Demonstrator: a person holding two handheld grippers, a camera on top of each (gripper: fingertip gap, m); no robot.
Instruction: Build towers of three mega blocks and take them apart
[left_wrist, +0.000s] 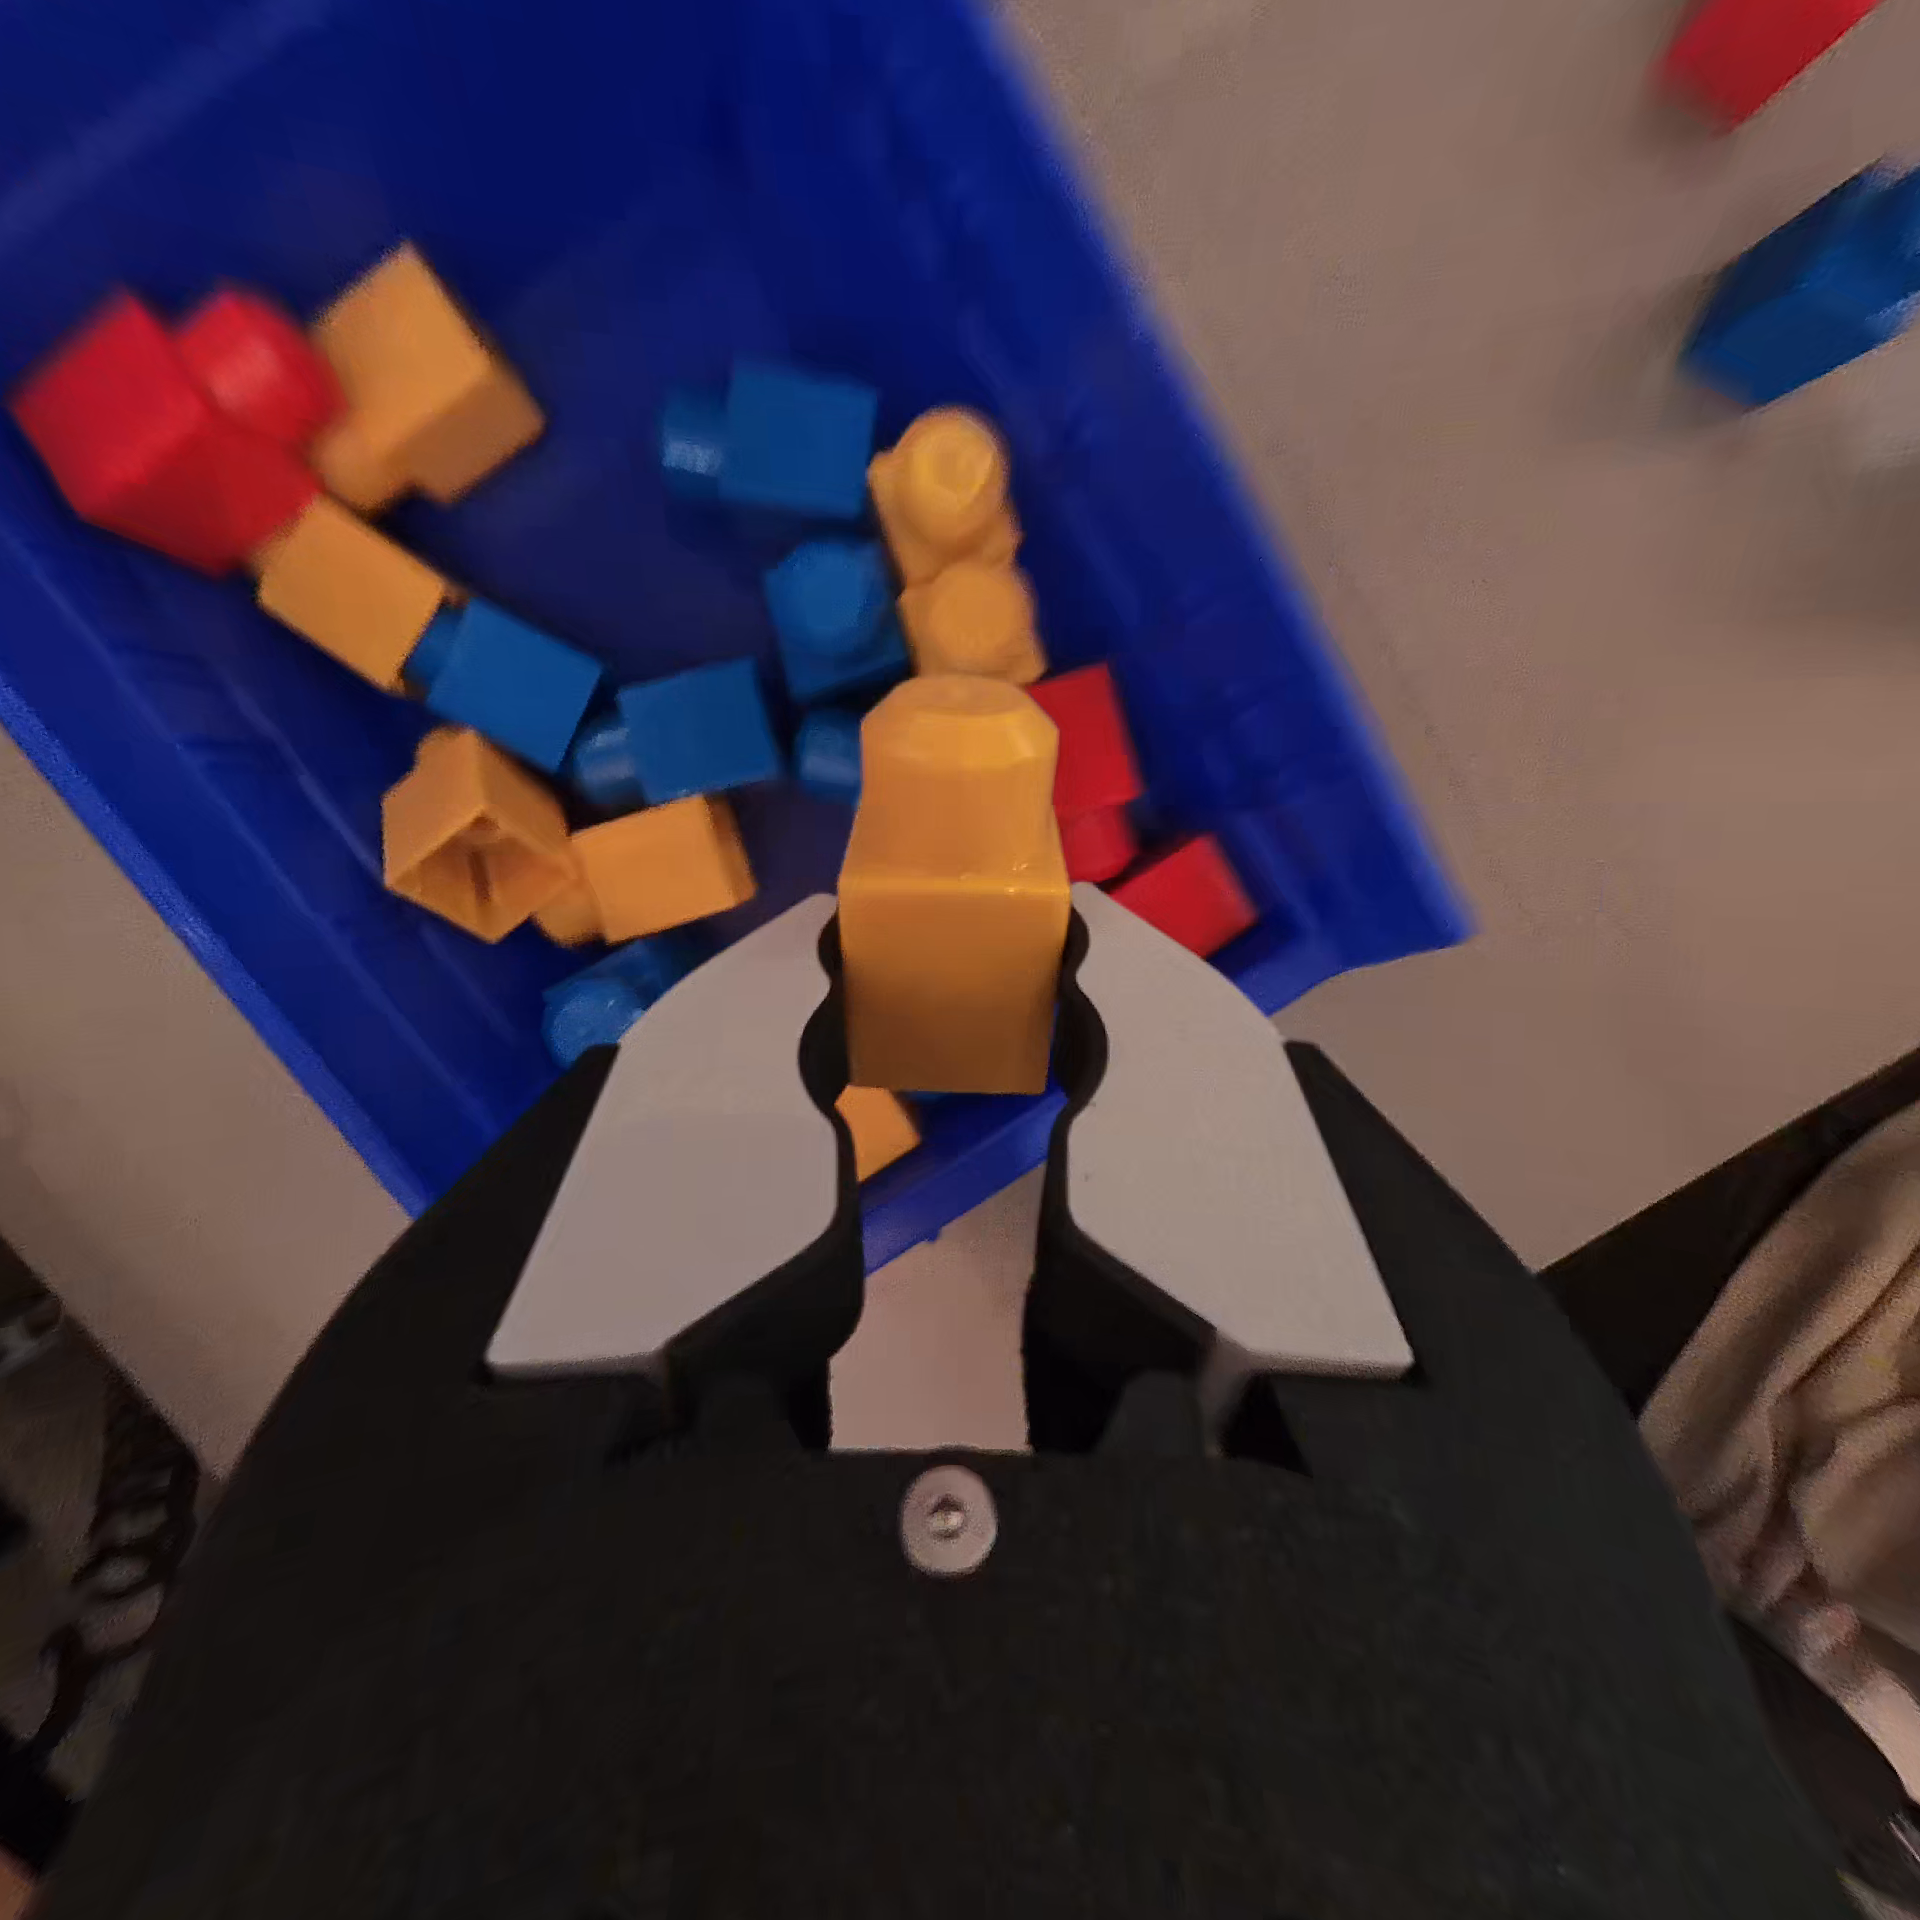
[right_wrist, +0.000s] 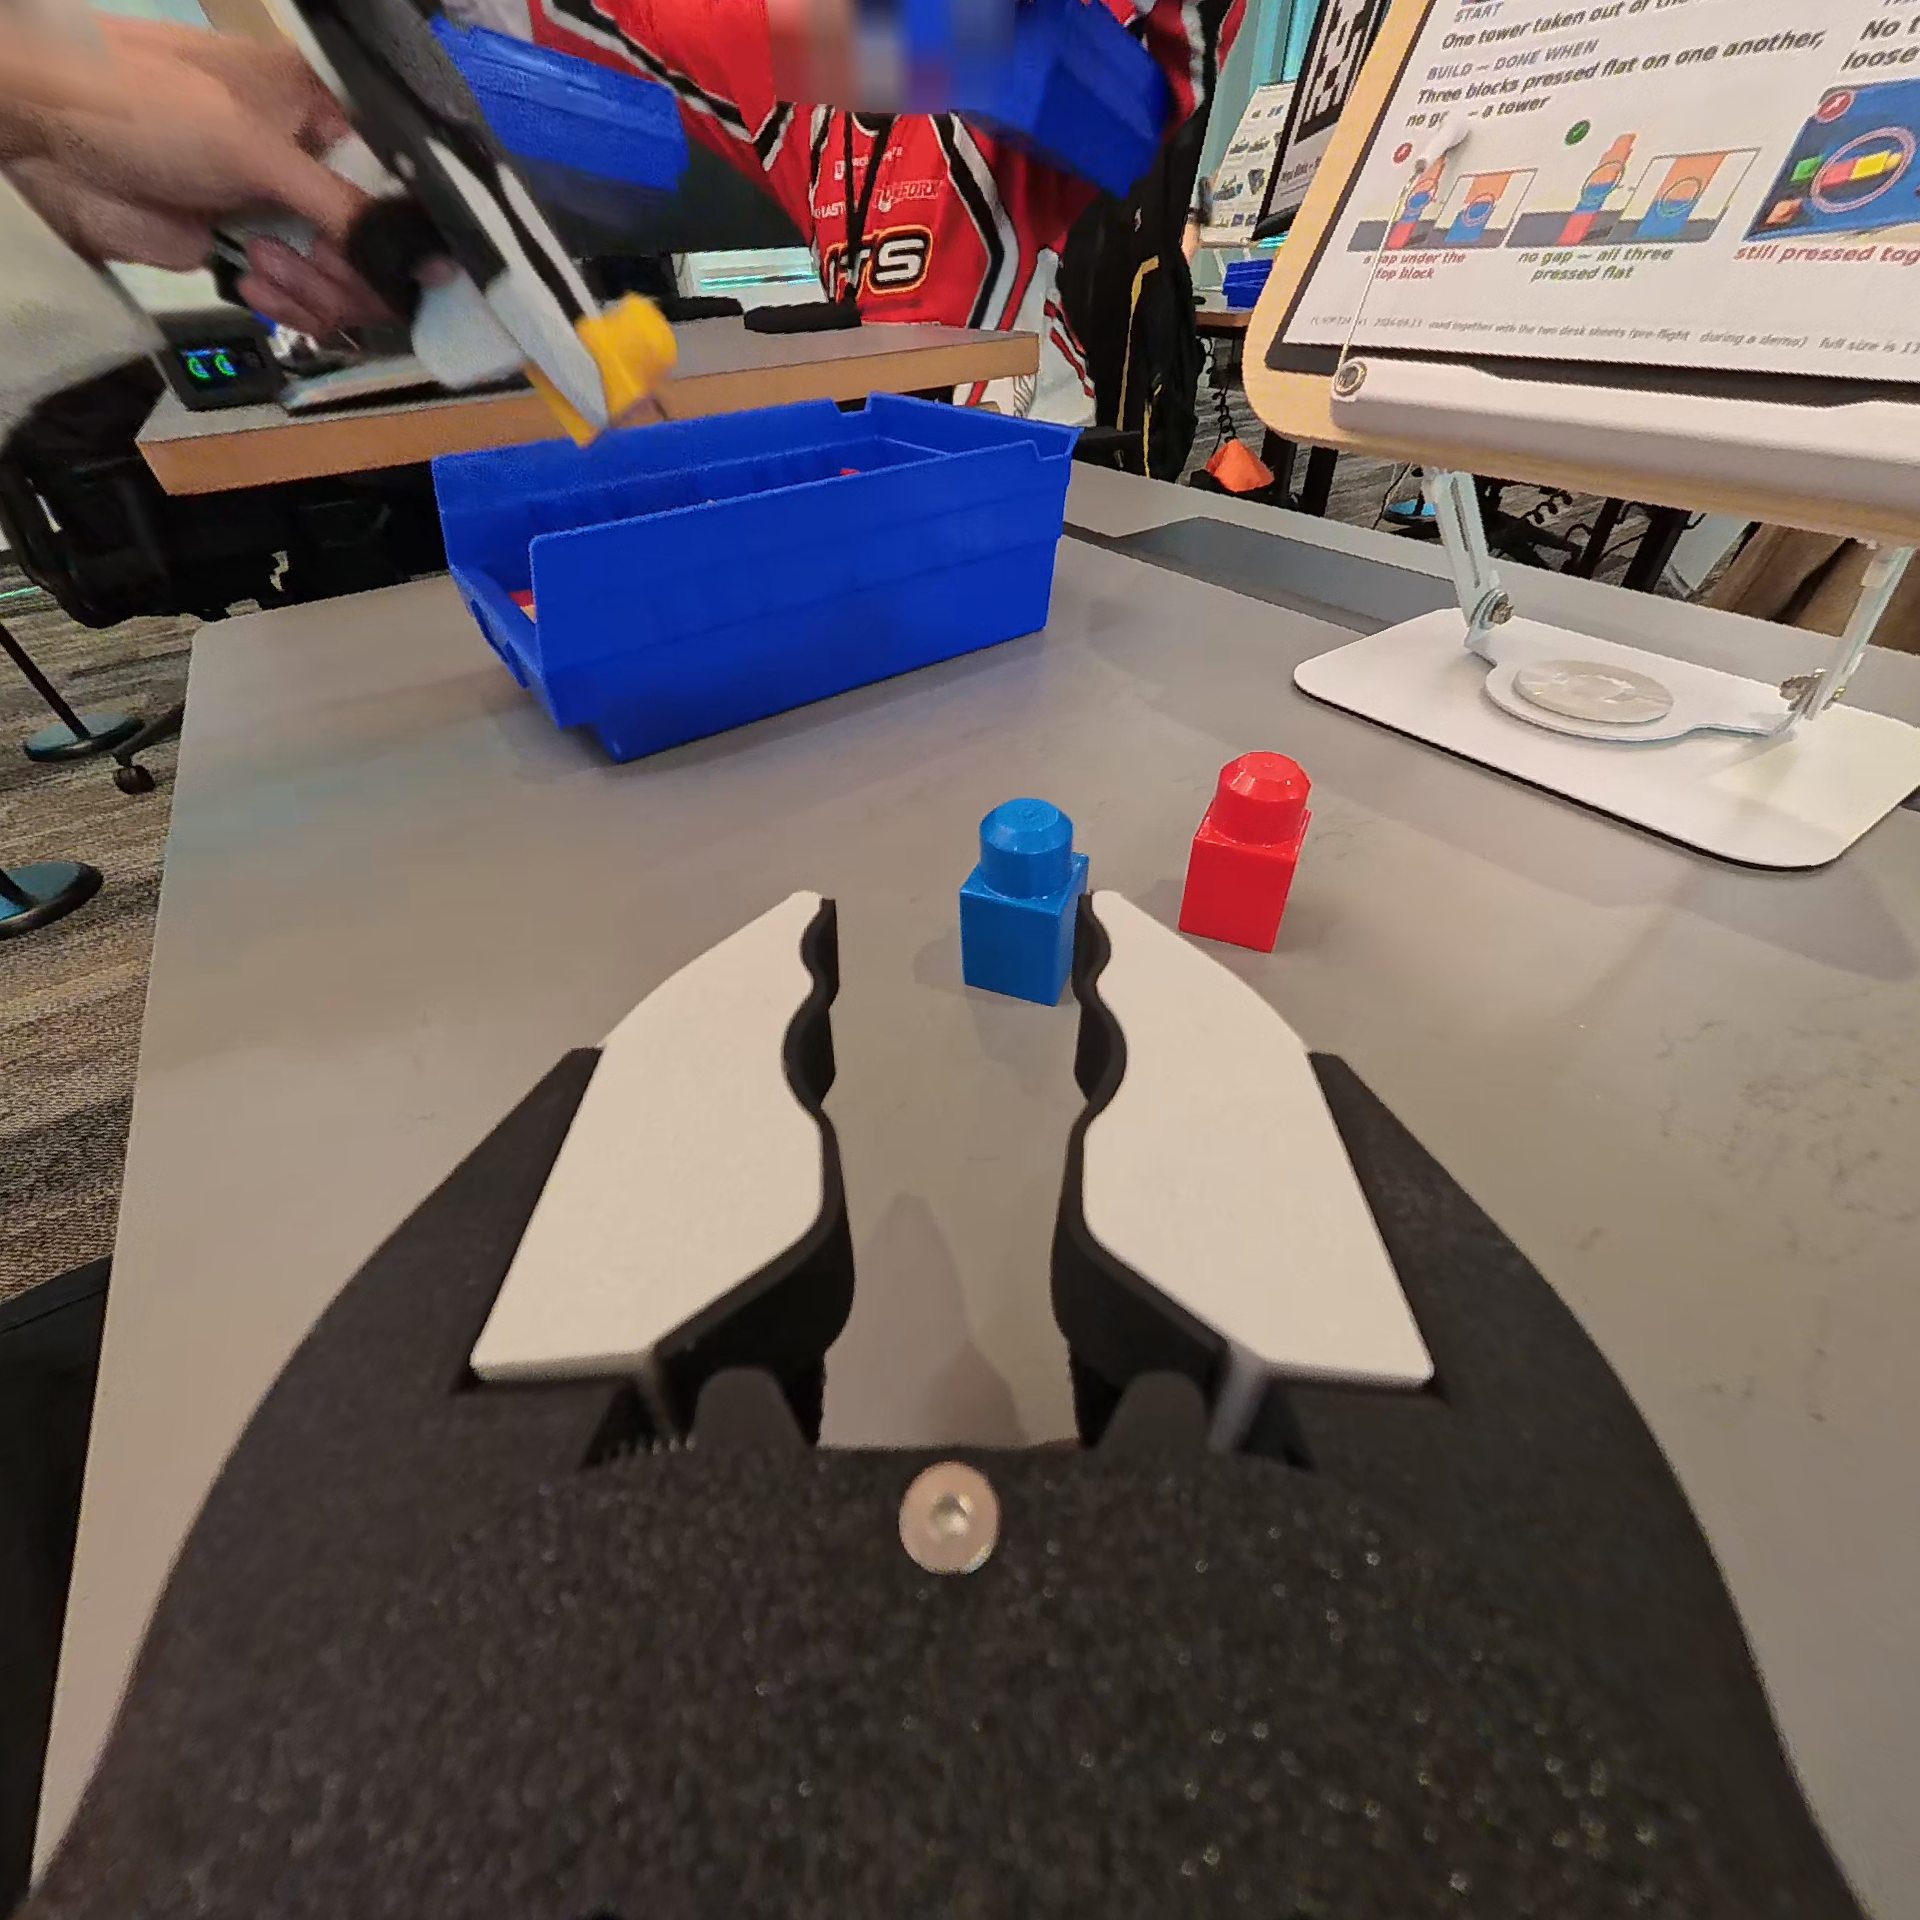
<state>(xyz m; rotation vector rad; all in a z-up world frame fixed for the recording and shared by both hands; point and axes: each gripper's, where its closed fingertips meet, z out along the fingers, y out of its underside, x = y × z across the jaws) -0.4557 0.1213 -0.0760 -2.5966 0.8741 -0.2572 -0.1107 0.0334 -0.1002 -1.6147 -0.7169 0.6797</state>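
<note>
Bin (left_wrist: 1299, 540) below; left tool (left_wrist: 951, 987) grips orange block (left_wrist: 945, 935).

**Left gripper holds yellow block over bin**

Left gripper (left_wrist: 951, 987) closed on a yellow mega block (left_wrist: 951, 935), stud pointing away, both pads pressed to its sides. Below: blue bin (left_wrist: 1299, 675) on a grey table (left_wrist: 1455, 520), holding loose yellow, blue and red blocks, some joined in pairs. Upper right, on the table, a red block (left_wrist: 1756, 52) and a blue block (left_wrist: 1818, 301), both blurred, probably single pieces.
</note>
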